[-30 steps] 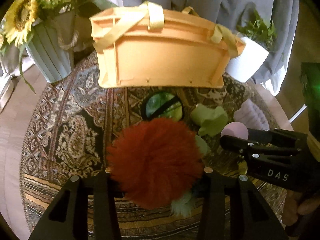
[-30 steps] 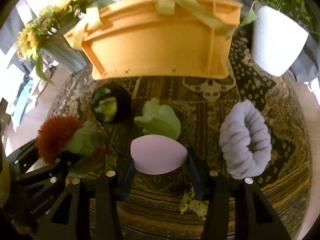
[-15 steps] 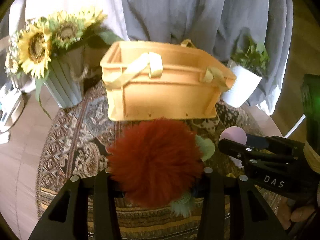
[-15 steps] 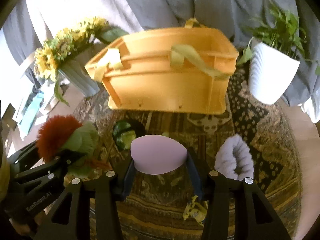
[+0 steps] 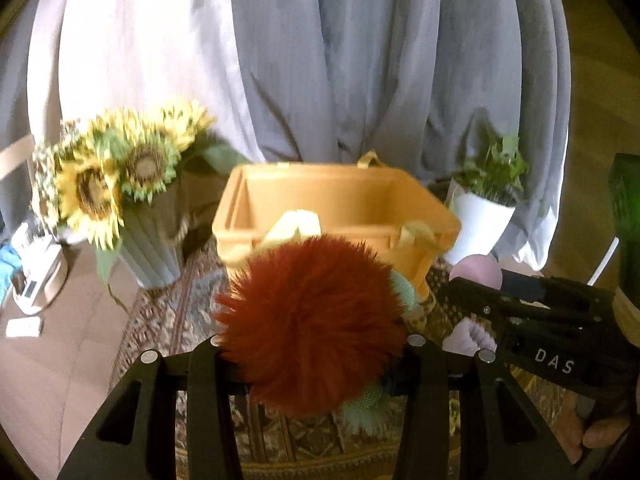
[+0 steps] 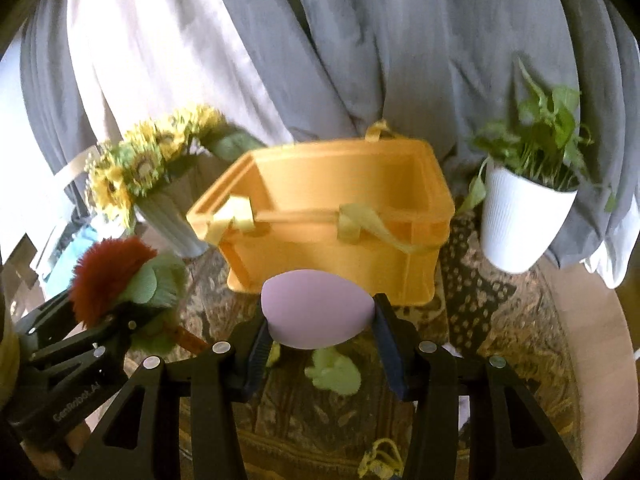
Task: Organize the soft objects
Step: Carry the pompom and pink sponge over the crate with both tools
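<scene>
Since both loads are going to the orange crate point(image 6: 340, 216) on the far side, you hold them raised near it: your left gripper point(image 5: 312, 354) clamps the red pom-pom point(image 5: 310, 324), your right gripper point(image 6: 318, 330) pinches the lilac sponge point(image 6: 316, 308), and the crate seems empty.

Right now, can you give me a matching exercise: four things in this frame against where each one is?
Things:
1. red pompom
2. lilac sponge
3. orange crate
4. green plush

Places:
a. lying on the patterned cloth
b. between the left gripper fingers
c. standing between sunflower vase and white plant pot
d. between the right gripper fingers

Pairs: 1-b, 2-d, 3-c, 4-a
</scene>
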The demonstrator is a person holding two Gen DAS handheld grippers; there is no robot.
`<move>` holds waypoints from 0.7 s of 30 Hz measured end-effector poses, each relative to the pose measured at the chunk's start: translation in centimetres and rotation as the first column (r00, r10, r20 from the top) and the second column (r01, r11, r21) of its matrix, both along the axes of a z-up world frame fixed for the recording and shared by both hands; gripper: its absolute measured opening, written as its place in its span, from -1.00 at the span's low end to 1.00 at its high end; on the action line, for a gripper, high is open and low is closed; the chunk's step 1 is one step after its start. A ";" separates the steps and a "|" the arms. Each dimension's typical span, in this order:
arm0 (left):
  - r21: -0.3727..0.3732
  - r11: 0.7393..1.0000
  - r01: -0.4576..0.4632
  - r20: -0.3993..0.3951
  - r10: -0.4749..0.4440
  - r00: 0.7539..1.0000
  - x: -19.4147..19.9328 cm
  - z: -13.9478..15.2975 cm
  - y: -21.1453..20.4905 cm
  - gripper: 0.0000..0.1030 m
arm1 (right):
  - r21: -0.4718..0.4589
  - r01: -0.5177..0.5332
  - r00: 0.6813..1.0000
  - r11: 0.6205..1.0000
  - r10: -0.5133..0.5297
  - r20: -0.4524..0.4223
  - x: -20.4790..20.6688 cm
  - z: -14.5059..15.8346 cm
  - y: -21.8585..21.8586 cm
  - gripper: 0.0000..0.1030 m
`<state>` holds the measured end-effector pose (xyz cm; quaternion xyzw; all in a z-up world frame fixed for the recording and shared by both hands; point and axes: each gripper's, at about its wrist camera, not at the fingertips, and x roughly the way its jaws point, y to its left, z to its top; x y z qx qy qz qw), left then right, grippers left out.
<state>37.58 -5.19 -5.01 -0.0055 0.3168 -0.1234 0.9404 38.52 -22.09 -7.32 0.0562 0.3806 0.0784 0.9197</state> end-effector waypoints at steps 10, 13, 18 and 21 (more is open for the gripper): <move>-0.014 1.000 -0.009 0.097 0.011 0.995 1.4 3.1 0.0 -0.14 | 0.008 0.007 0.992 1.000 -0.008 0.122 0.8 3.2 -0.3 -0.05; -0.005 1.000 -0.014 0.133 0.014 0.991 1.9 4.1 -0.2 -0.14 | 0.013 0.010 0.989 1.000 -0.011 0.147 1.5 4.0 -0.4 -0.05; 0.002 1.000 -0.015 0.183 0.014 0.983 3.2 5.6 -0.4 -0.14 | 0.018 0.015 0.982 1.000 -0.018 0.188 2.5 5.4 -0.6 -0.05; -0.004 1.000 -0.010 0.191 0.011 0.982 4.3 6.1 -0.4 -0.14 | 0.016 0.020 0.976 1.000 -0.023 0.215 3.3 6.3 -0.6 -0.05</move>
